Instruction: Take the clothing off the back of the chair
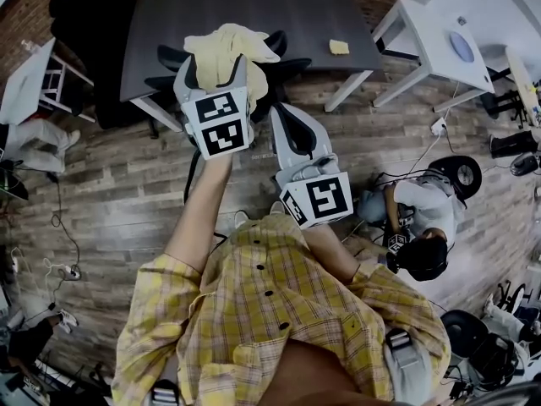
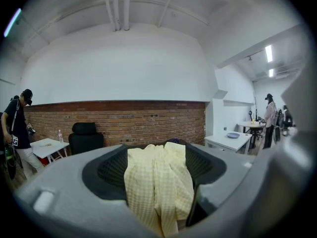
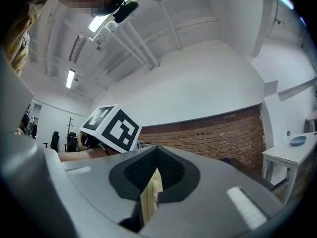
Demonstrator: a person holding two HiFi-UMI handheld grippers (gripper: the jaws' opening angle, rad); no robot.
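- Hanging over the back of the black chair (image 1: 287, 64), the pale yellow clothing (image 1: 226, 47) was not yet taken off; the chair stood close to the dark table (image 1: 254, 7).
- The left tool (image 1: 215, 73) had its jaws wide apart, one on each side of the draped cloth, and the pads did not press on it.
- The right tool (image 1: 283, 118), just beside it, had its jaws together on a thin fold of yellow checked cloth; I judged this to be an edge of the same clothing, without certainty.
- To do the step well, the left tool probably needed to go forward until a thick bunch of cloth was deep between the pads, and only then to close.
- The closing should have caught cloth only, not the rim of the chair back, otherwise the lift would drag the chair.
- Both tools then should have risen together first, so that the cloth cleared the top edge before coming toward the person.
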